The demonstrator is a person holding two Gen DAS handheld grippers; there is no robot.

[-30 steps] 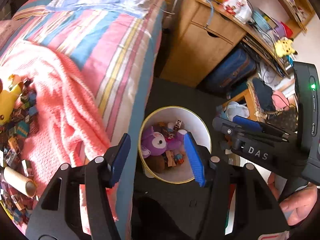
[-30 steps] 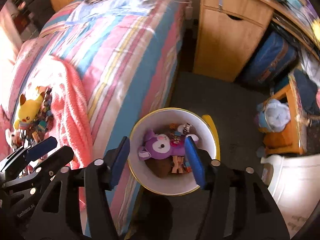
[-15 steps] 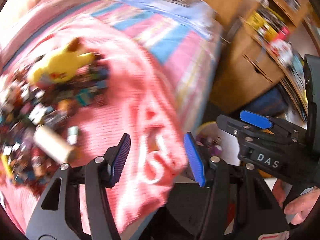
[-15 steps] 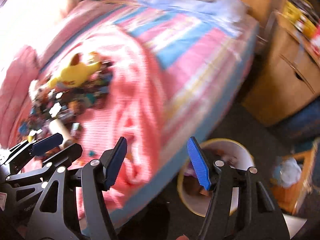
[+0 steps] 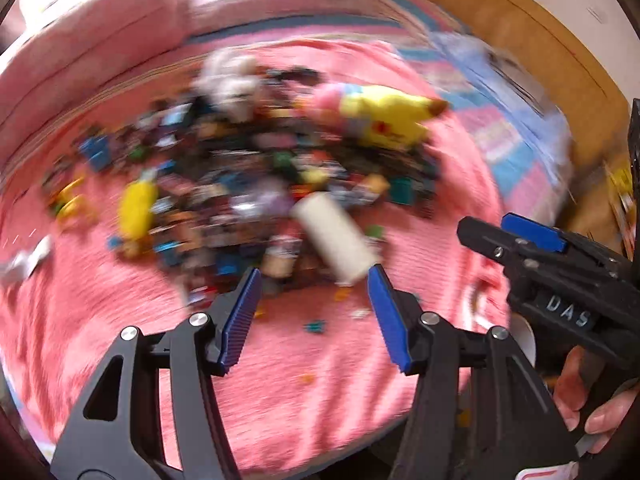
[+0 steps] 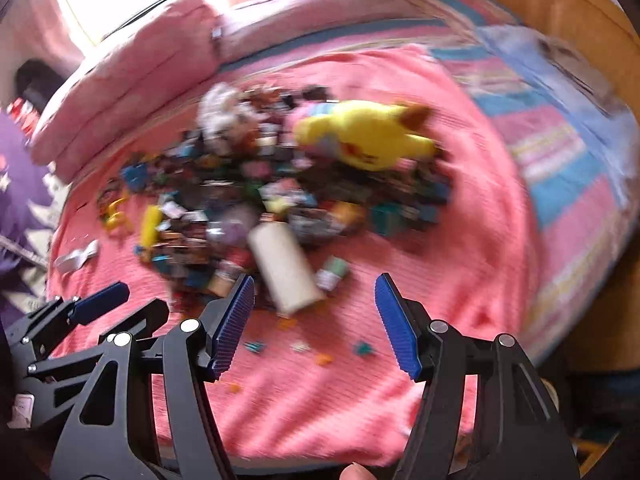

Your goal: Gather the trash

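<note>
My left gripper (image 5: 314, 312) hangs over the pink blanket (image 5: 304, 396), jaws spread wide, nothing between them. My right gripper (image 6: 314, 320) is just beside it, equally wide and empty. Ahead of both lies a blurred heap of small trash (image 5: 224, 184) on the blanket, too smeared to sort out. A pale cardboard roll (image 5: 334, 238) lies at the heap's near edge, just beyond my fingertips. A yellow plush (image 5: 384, 118) lies at the far side of the heap.

knitted pink blanket (image 5: 320, 380), matt cardboard tube (image 5: 334, 236)
</note>
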